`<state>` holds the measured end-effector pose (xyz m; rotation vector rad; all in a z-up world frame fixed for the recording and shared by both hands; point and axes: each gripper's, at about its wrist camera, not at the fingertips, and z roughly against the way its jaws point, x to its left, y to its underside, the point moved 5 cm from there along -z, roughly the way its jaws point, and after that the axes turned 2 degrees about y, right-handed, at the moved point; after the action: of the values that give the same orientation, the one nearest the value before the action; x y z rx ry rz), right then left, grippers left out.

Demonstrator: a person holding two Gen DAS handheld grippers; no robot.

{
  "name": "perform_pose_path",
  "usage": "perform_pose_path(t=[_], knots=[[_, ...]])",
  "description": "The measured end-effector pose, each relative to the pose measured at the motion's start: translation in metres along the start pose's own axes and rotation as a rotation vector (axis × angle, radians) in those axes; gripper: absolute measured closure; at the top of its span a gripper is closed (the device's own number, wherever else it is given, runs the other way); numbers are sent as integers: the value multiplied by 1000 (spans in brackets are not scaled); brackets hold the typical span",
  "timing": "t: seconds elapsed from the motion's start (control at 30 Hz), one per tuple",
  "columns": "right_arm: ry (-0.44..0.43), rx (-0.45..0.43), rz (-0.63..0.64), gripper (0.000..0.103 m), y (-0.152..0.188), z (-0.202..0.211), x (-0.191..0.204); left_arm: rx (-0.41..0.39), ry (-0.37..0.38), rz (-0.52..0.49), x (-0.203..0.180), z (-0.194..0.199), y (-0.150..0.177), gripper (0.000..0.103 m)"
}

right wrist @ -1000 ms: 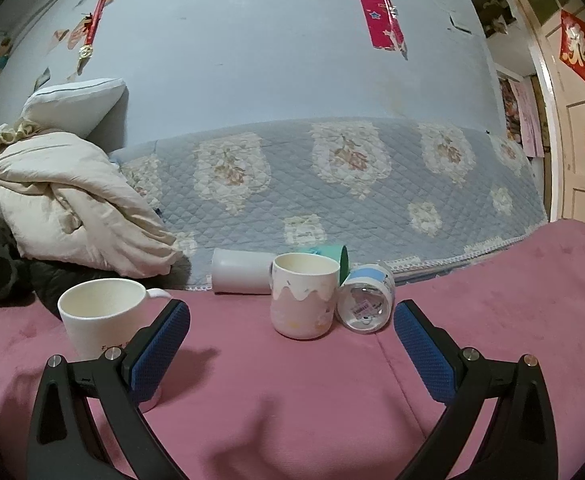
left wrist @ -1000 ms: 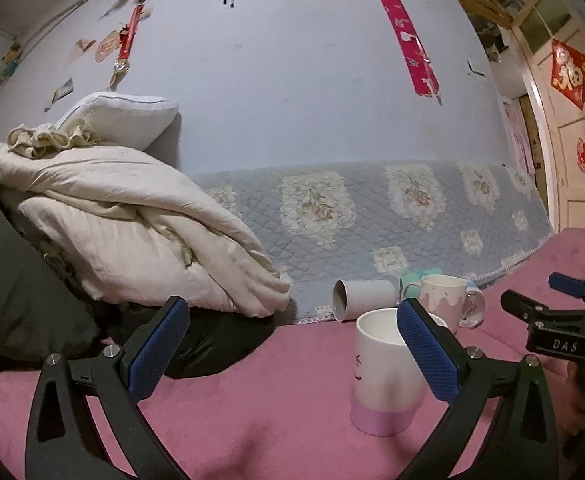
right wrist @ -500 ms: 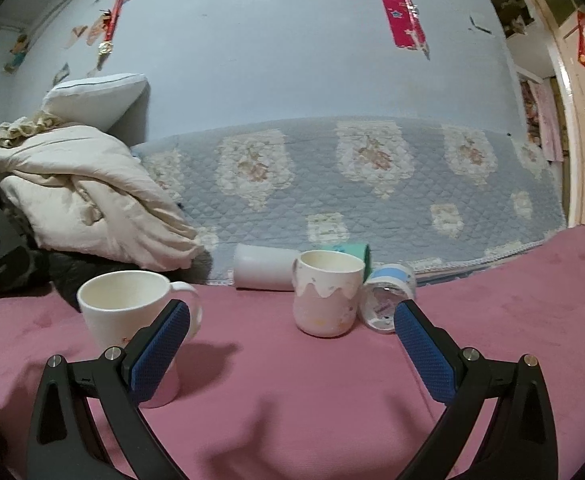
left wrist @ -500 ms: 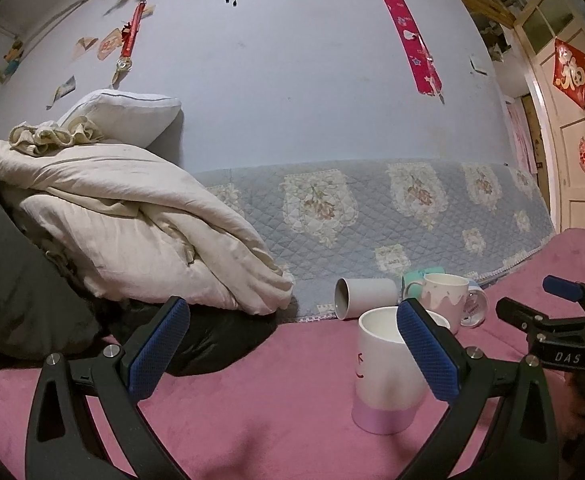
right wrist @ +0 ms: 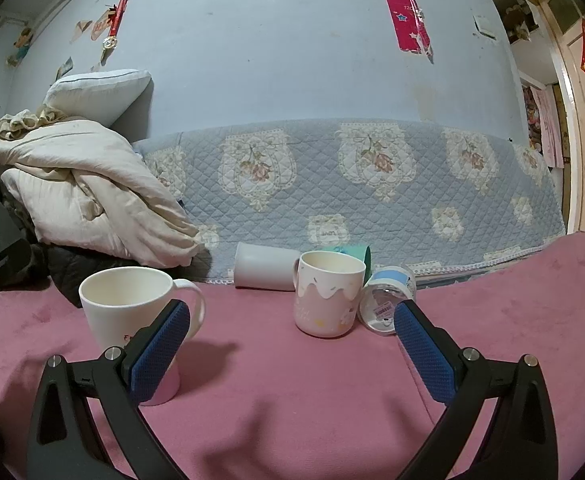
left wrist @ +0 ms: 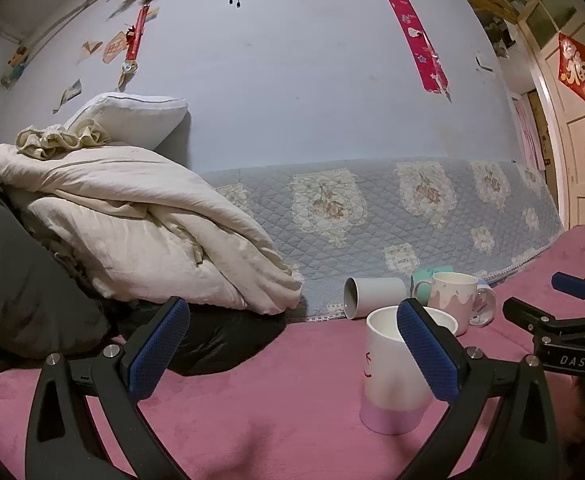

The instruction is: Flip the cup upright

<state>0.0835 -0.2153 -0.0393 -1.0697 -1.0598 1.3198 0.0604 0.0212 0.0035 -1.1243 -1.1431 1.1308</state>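
Both tongs stand spread wide with nothing between their blue pads. The left tongs (left wrist: 292, 350) have drawn back slightly since a second ago, so the white mug with a lilac base (left wrist: 396, 372) sits a little lower and nearer their right pad, partly hidden behind it. The right tongs (right wrist: 290, 344) have eased forward and to the right: that same mug (right wrist: 132, 320) has slid from the far left toward their left pad, which now overlaps its lower body, and the back cluster looms larger.

The pads are dimpled blue rubber on black plastic arms with silver screws. The surface is a plush pink blanket (right wrist: 292, 400), against a quilted blue-grey cover with floral medallions (right wrist: 372, 184).

The cups that lie on their sides are at the back, well beyond both tongs: a plain grey tumbler (right wrist: 268, 266) with its mouth pointing left, a teal cup (right wrist: 352, 252) mostly hidden, and a clear cup with a blue band (right wrist: 386, 300) leaning against the upright cream mug with a drip pattern (right wrist: 328, 296), just ahead of the right tongs' right pad.
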Motion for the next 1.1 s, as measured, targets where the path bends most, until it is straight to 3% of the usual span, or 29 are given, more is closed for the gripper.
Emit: perform_pose_path(t=[1.1], knots=[[-1,4,2,0,0,0,-1,-8,-9,-11,-2,3,-1,0]])
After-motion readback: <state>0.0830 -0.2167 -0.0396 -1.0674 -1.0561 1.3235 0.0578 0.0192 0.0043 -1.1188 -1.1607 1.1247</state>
